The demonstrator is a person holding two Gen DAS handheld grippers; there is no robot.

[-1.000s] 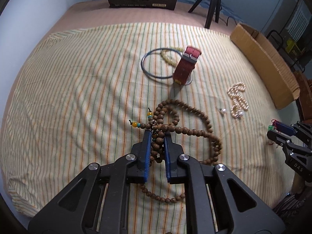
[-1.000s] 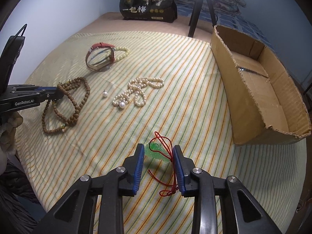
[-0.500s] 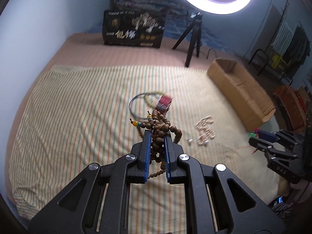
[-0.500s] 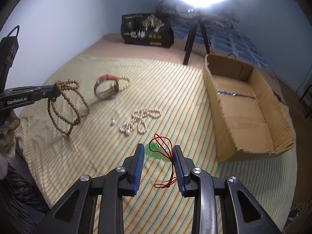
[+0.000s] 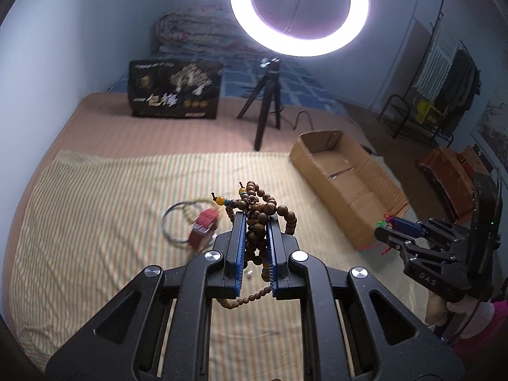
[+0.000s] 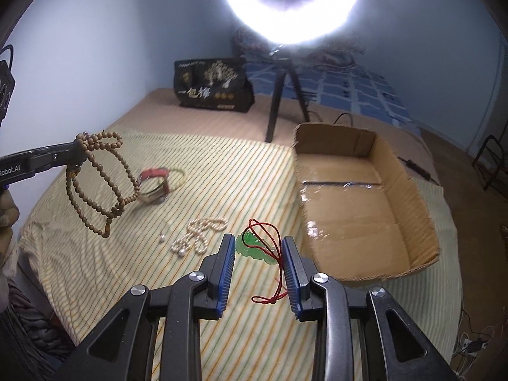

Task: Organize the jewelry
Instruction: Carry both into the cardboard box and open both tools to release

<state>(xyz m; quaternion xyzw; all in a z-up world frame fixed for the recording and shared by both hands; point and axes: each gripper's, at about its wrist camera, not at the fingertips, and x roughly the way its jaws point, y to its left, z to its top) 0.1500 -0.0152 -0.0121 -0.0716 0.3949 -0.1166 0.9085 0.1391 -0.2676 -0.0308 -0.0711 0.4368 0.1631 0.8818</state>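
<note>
The striped cloth (image 6: 222,171) fills the middle of the right wrist view, with the ring light (image 6: 292,3) glaring at the top. A second ago both cameras sat low over the cloth; now both look down from higher up, so both tools have risen.

The open cardboard box (image 6: 365,197) lies at centre right with nothing in it, and is probably where the jewelry goes.

The left gripper (image 5: 256,238) is clamped on the wooden bead necklace (image 5: 258,209). That necklace lay spread on the cloth a second ago; now its loops hang free in the air at the left edge of the right wrist view, clear of the fabric.

The right gripper (image 6: 257,255) holds the green pendant (image 6: 254,247) between narrow fingers, the red cord (image 6: 273,273) trailing below. The pendant has also left the cloth, so both pieces seem ready to travel to the box.

On the cloth remain the red watch (image 6: 155,184) at centre left, with a dark bangle (image 5: 173,222) and a pale bracelet beside it, the pearl necklace (image 6: 200,235) at lower centre, and a loose pearl (image 6: 162,238) just left of it.
</note>
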